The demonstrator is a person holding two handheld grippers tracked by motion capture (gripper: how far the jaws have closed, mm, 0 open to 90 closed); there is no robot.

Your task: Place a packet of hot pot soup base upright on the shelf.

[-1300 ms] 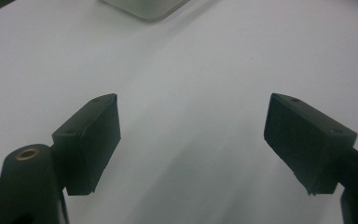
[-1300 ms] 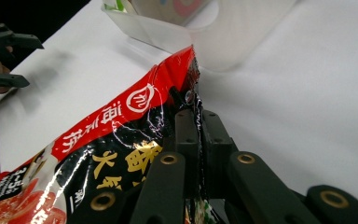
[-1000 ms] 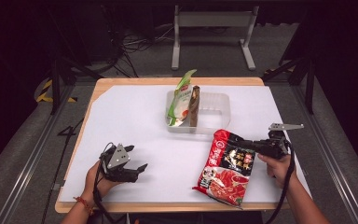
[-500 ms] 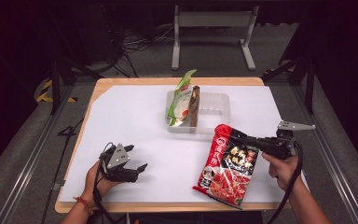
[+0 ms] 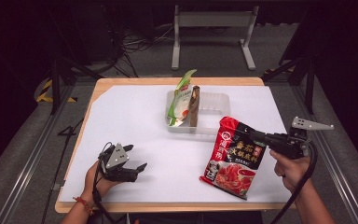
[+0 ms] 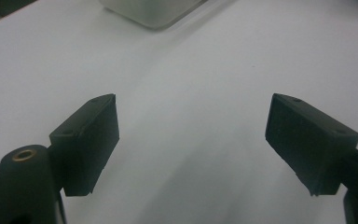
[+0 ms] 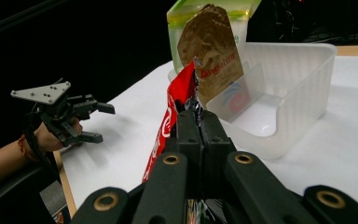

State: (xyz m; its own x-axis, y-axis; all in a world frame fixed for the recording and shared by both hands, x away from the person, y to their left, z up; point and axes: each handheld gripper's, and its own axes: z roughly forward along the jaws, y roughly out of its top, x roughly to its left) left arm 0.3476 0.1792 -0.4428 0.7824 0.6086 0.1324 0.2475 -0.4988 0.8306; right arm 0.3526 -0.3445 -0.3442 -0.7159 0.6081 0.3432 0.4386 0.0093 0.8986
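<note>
A big red food pouch (image 5: 233,156) hangs tilted over the table's right front, its lower end near the white mat. My right gripper (image 5: 254,136) is shut on the pouch's upper right edge; in the right gripper view the red pouch (image 7: 175,105) rises from between the closed jaws. A clear plastic bin (image 5: 209,109) stands at mid-table with a green pouch (image 5: 179,98) and a brown pouch (image 5: 194,105) upright in it. My left gripper (image 5: 133,165) rests near the front left, open, with bare mat between its fingers (image 6: 91,140).
The white mat (image 5: 140,121) covers most of the wooden table. Dark floor, rails and a metal stand lie beyond the far edge. In the right gripper view the bin's wall (image 7: 298,93) stands just ahead, with the left gripper (image 7: 91,121) off to the left.
My right gripper has risen and drawn to the right, lifting the red pouch's upper end off the mat. The left gripper has stayed put.
</note>
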